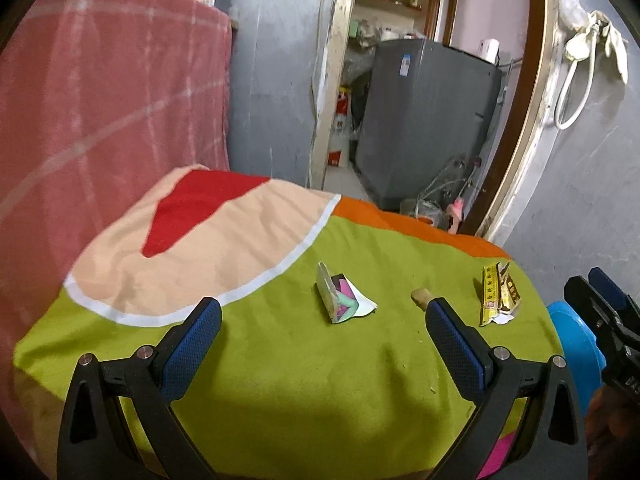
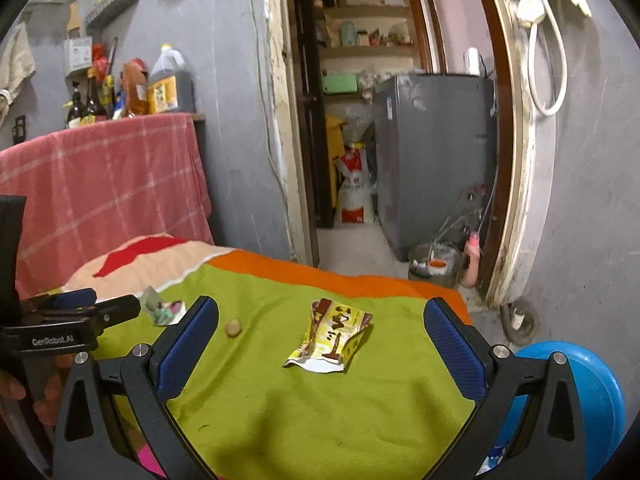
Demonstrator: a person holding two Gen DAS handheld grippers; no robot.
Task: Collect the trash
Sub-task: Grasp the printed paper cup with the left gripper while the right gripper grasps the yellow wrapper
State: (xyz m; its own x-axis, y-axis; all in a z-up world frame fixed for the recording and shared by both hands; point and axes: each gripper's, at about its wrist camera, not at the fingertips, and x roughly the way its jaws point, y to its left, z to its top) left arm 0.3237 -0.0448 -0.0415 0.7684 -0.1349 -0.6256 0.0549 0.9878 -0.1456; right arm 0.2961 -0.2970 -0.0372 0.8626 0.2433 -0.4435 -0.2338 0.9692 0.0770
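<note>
Three bits of trash lie on the green cloth-covered table [image 1: 280, 360]: a folded pink-and-white paper wrapper [image 1: 345, 295], a small tan lump [image 1: 420, 295] and a yellow snack wrapper [image 1: 499, 293]. My left gripper [image 1: 324, 320] is open and empty, short of the folded wrapper. In the right wrist view the yellow wrapper [image 2: 330, 338] lies between and ahead of my open, empty right gripper [image 2: 320, 320]; the lump [image 2: 233, 327] and the folded wrapper [image 2: 164, 308] lie to its left. The left gripper [image 2: 80, 316] shows at the left edge.
A blue round bin [image 2: 596, 392] stands off the table's right side; it also shows in the left wrist view [image 1: 576, 344]. A pink checked cloth [image 1: 100, 120] hangs at the left. Beyond the table, a doorway with a grey appliance [image 2: 432, 160].
</note>
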